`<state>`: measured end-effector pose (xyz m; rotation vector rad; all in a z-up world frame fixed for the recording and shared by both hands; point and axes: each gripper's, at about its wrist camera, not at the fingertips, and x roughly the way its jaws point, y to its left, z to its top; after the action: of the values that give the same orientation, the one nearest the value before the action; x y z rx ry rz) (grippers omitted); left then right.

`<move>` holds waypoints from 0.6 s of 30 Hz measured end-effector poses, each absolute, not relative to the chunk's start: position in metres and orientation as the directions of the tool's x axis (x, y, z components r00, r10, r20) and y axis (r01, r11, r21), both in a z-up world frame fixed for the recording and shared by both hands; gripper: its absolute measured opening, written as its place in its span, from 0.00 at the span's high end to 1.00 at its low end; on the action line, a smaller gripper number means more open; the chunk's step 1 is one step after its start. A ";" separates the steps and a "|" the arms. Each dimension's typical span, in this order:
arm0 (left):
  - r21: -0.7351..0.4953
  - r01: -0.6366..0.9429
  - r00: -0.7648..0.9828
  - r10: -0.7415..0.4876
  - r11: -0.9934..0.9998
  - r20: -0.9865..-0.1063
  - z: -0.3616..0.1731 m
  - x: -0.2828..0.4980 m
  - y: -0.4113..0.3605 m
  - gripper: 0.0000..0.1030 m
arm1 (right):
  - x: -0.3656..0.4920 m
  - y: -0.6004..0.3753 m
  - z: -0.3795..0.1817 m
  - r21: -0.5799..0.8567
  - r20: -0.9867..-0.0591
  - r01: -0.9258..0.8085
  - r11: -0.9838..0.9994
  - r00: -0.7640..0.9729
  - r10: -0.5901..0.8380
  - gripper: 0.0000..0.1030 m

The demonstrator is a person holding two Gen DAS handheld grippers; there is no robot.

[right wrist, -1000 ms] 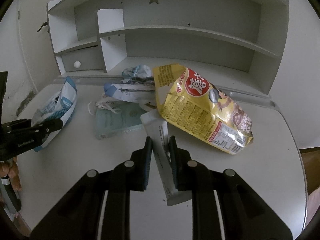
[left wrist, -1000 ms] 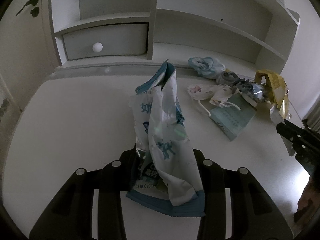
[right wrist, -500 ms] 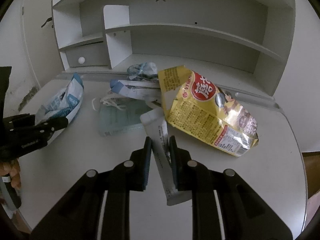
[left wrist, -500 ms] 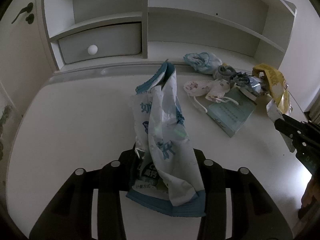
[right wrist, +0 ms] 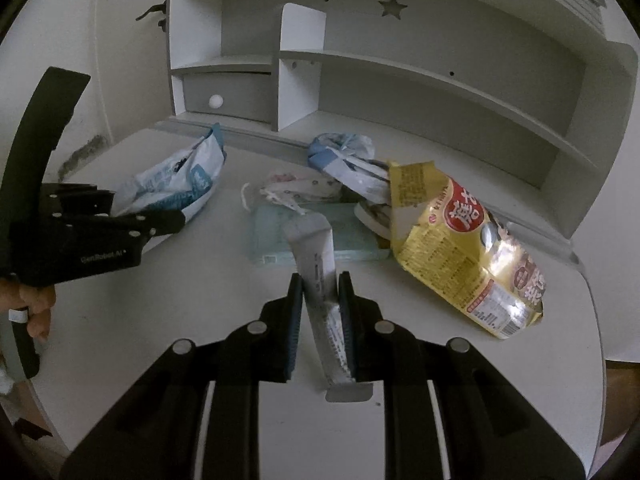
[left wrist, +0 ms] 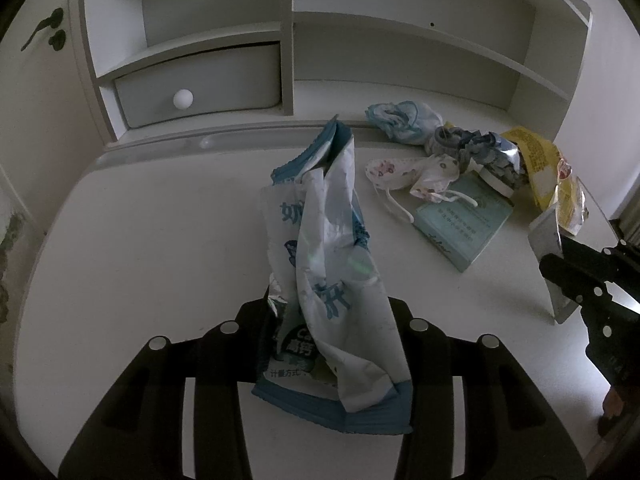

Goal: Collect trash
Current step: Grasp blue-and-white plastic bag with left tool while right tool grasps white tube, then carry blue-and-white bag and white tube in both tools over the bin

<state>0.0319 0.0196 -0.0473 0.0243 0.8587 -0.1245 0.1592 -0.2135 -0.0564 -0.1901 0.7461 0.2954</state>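
Collection was under way on the white desk, judged from two pieces already lifted. The left gripper was clamped on a blue-and-white bag, held upright over the desktop. The right gripper was pinched tight on a slim grey sachet, just in front of the remaining heap: a yellow snack bag, a pale teal box, a patterned face mask and crumpled wrappers. Next, both pieces probably needed carrying to a bin, but none showed in either view. What lay beneath the yellow bag stayed hidden, and the dim light blurred the small print.
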 end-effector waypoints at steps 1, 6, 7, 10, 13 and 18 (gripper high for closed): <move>-0.027 0.119 0.647 -0.098 0.993 -0.756 -0.047 0.032 0.019 0.61 | 0.160 -0.214 -0.056 -0.062 -0.690 -0.327 0.943 0.697 0.196 0.82; -0.011 0.116 0.650 -0.084 0.993 -0.755 -0.048 0.031 0.018 0.61 | 0.162 -0.219 -0.056 -0.040 -0.688 -0.308 0.950 0.698 0.197 0.82; -0.011 0.119 0.651 -0.086 0.993 -0.754 -0.047 0.031 0.018 0.62 | 0.162 -0.220 -0.056 -0.039 -0.685 -0.304 0.952 0.702 0.196 0.82; -0.001 0.164 0.655 -0.110 0.986 -0.747 -0.045 0.031 0.012 0.62 | 0.159 -0.228 -0.053 0.016 -0.669 -0.323 0.946 0.700 0.250 0.82; -0.007 0.215 0.681 -0.155 0.977 -0.716 -0.021 0.014 0.002 0.62 | 0.151 -0.252 -0.045 0.117 -0.660 -0.308 0.944 0.686 0.306 0.82; -0.025 0.403 0.695 -0.323 0.915 -0.642 0.034 -0.034 -0.066 0.62 | 0.090 -0.354 0.008 0.331 -0.536 -0.200 0.922 0.765 0.358 0.82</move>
<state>-0.0338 -0.0655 0.0341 0.1209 0.6929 -0.4063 0.0897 -0.3544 0.0084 0.2627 0.6314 0.3065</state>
